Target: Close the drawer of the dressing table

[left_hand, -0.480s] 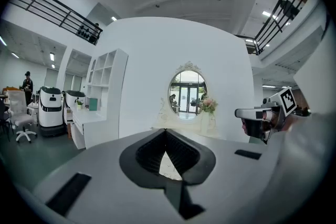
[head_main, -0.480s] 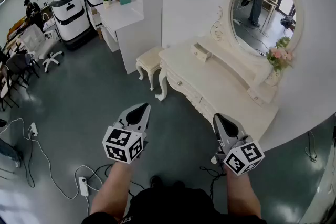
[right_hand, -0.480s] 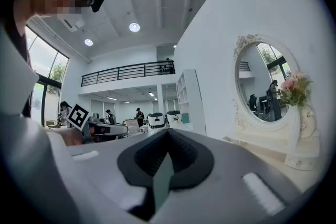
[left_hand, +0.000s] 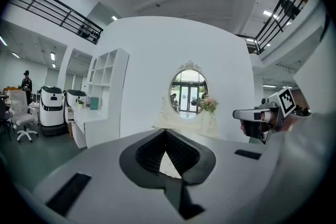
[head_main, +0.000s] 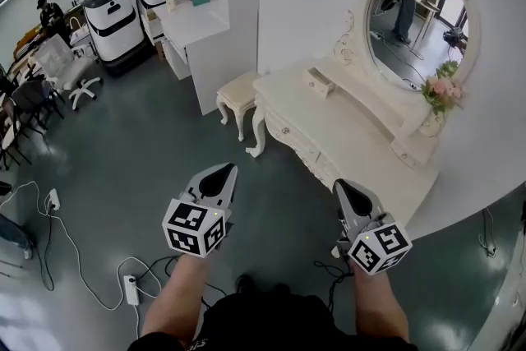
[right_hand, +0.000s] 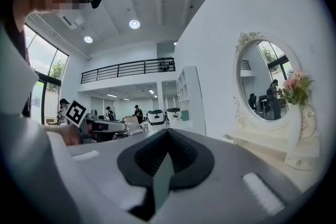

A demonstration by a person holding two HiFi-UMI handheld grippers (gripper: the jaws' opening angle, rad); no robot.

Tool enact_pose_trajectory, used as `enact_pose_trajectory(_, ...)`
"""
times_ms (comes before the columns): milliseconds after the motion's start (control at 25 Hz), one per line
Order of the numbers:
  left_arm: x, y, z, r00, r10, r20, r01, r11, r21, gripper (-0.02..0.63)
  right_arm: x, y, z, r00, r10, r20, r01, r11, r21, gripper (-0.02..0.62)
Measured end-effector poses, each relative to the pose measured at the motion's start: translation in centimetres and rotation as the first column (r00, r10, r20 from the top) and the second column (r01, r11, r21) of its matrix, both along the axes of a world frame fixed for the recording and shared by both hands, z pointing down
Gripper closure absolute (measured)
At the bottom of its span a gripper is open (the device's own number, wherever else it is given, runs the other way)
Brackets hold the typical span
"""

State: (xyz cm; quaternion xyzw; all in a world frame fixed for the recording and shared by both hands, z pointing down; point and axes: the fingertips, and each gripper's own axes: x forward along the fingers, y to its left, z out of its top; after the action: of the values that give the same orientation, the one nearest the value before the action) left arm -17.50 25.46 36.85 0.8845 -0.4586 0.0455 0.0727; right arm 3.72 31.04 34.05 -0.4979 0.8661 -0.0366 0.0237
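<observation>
Lit brightly, evenly, from round white ceiling lamps (right_hand: 134, 24) at 12 o'clock. Bent by fisheye optics toward every edge; vignetted black at gripper-view corners. Shadowed softly beneath the cream carved dressing table (head_main: 353, 140) at 3 o'clock in the head view. Washed with daylight in the oval white-framed mirror (head_main: 415, 20) at 1 o'clock. Slightly soft at close range on the grey left gripper (left_hand: 166, 134) and grey right gripper (right_hand: 168, 135) at 6 o'clock.

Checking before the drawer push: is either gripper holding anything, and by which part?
Nothing is held: the left gripper and right gripper are both shut and empty, short of the cream dressing table.
</observation>
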Motion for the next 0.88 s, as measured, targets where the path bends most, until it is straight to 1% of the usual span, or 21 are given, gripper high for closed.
enact_pose_trajectory(160, -1.2, 0.0, 0.5, 1.000, 0.000, 0.006, 0.000, 1.000, -0.008, 0.600, -1.3, -0.4, 0.8, 0.999, 0.007, -0.035, -0.007, 1.000, -0.007, 0.586)
enact_pose_trajectory(320, -3.2, -0.2, 0.7, 1.000, -0.005, 0.002, 0.005, 1.000, -0.012, 0.600, -3.1, -0.8, 1.0, 1.000, -0.006, -0.029, 0.005, 1.000, -0.019, 0.586)
enact_pose_trajectory(600, -6.8, -0.2, 1.2, 1.000, 0.004, -0.007, -0.004, 1.000, -0.010, 0.600, -6.3, -0.8, 1.1, 1.000, 0.009, -0.030, -0.010, 1.000, -0.027, 0.586)
enact_pose_trajectory(880, -8.5, -0.3, 1.6, 1.000, 0.027, -0.015, -0.027, 0.999, -0.016, 0.600, -8.8, -0.8, 1.3, 1.000, -0.001, -0.030, 0.000, 0.999, -0.040, 0.586)
